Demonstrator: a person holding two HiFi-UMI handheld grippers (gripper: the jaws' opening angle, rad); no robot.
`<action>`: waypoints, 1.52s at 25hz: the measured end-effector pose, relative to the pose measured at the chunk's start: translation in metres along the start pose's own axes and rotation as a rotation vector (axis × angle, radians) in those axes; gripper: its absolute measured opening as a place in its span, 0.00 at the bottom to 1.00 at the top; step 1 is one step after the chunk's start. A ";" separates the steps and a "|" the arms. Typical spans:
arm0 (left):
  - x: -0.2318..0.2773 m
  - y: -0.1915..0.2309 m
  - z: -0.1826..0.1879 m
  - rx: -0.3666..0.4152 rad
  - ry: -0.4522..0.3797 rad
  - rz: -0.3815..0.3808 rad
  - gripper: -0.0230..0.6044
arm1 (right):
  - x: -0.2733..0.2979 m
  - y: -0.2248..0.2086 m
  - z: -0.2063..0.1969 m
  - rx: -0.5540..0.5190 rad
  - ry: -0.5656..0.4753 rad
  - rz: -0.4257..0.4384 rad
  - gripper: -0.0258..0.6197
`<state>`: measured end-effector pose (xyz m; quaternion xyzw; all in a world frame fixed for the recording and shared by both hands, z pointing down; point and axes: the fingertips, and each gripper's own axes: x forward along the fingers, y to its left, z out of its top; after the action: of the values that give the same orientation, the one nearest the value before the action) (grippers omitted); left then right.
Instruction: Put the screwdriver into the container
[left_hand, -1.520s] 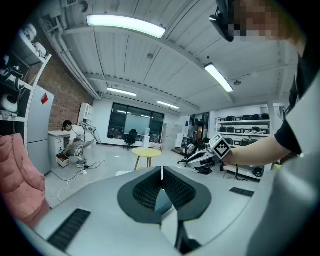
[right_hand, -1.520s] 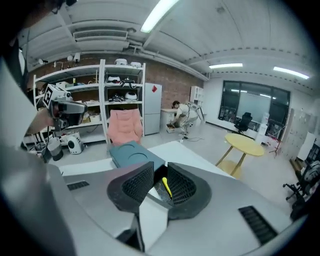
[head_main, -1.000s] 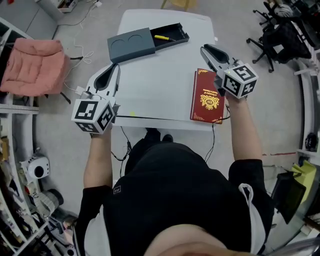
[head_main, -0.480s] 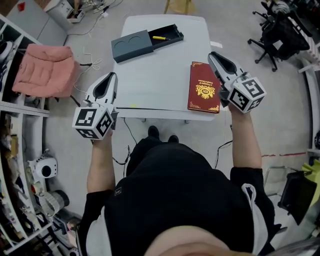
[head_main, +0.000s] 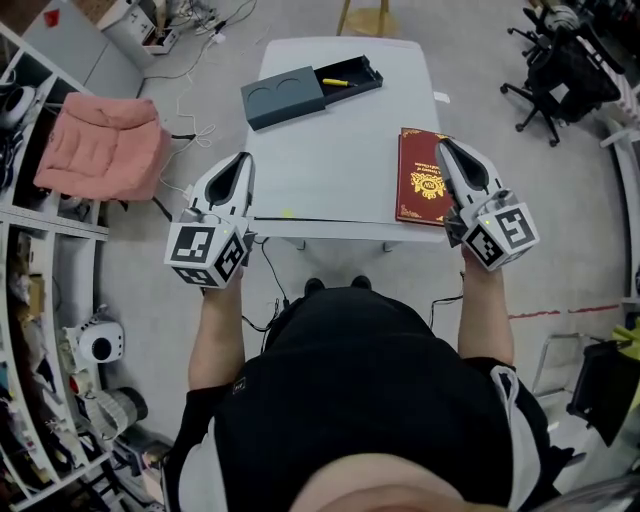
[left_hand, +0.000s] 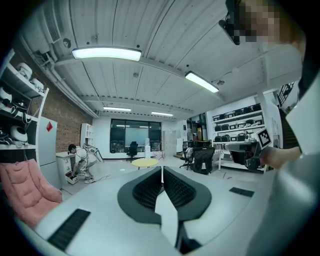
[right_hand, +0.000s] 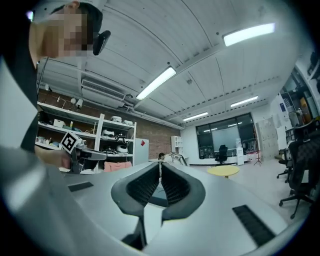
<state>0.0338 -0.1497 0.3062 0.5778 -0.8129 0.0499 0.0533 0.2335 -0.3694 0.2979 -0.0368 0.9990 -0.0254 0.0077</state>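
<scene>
In the head view, the person's arms reach forward side by side. The left hand-held gripper (head_main: 241, 162) hangs at the near left edge of the surface (head_main: 340, 150). The right hand-held gripper (head_main: 448, 147) is over the right side of a red book (head_main: 420, 190). The yellow screwdriver (head_main: 336, 81) lies in the open part of the dark container (head_main: 290, 95) at the far end, well apart from both.

In the left gripper view, the left hand-held gripper (left_hand: 162, 169) points out into the room, its jaws together with nothing between them.

In the right gripper view, the right hand-held gripper (right_hand: 160, 165) also points outward, closed and empty.
</scene>
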 end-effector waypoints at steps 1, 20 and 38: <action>-0.002 0.005 0.001 0.005 -0.003 0.001 0.08 | 0.001 0.003 0.001 0.008 -0.018 -0.007 0.10; 0.008 0.061 0.006 -0.009 -0.052 0.005 0.08 | 0.036 0.021 0.017 0.006 -0.087 -0.073 0.09; 0.014 0.053 -0.006 -0.013 -0.033 -0.007 0.08 | 0.034 0.020 0.009 0.017 -0.054 -0.101 0.09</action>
<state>-0.0210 -0.1445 0.3129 0.5810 -0.8120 0.0350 0.0437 0.1982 -0.3521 0.2873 -0.0878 0.9950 -0.0332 0.0338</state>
